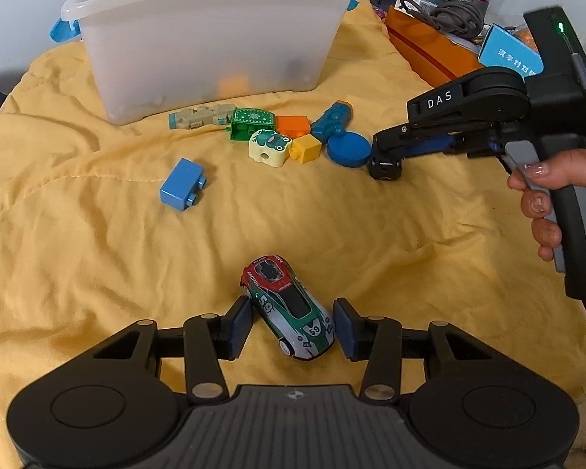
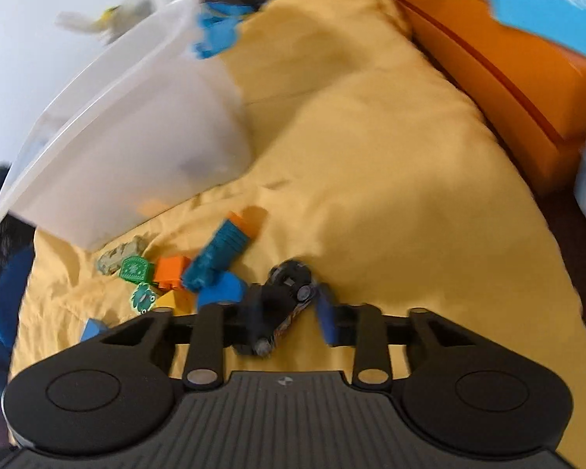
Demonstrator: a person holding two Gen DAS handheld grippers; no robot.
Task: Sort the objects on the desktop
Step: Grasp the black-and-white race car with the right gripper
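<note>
Nine-ish toys not yet in the translucent plastic bin [image 1: 199,39]; left gripper [image 1: 293,324] spread around the green-white race car [image 1: 289,308]; right gripper [image 2: 283,308] clamped on a small black car [image 2: 281,297].

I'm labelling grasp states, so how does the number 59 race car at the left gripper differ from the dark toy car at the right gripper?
The race car is green, white and red; the dark toy car is mostly black. The race car lies wheels down on the yellow cloth between the left gripper's open fingers, while the dark toy car is tilted, underside and wheels showing, pinched by the right gripper. Both are small toy cars.
</note>
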